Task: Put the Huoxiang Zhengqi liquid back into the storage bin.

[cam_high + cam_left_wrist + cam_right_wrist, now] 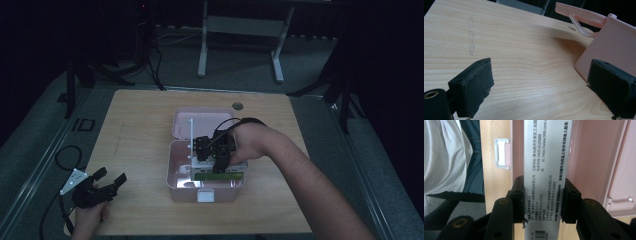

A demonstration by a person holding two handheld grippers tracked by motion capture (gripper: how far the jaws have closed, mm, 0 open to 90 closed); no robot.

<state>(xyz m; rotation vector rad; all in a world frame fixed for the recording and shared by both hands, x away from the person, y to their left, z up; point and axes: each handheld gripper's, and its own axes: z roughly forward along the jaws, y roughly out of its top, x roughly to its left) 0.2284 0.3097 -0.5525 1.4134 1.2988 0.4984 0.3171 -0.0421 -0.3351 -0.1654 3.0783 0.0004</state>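
A white printed cardboard medicine carton (545, 170) is clamped between the jaws of the right tool (544, 202) and is held over the open pink plastic storage case (175, 172) at the middle of the light wooden table (135, 130). The step in hand is judged to be the packing of this carton into the case, beside a green-edged box (220, 176) already lying inside. Lowering and a release are called for next. The left tool (106, 182) rests empty, jaws apart, at the table's near left corner. Counted: one case, two tools, two boxes seen.
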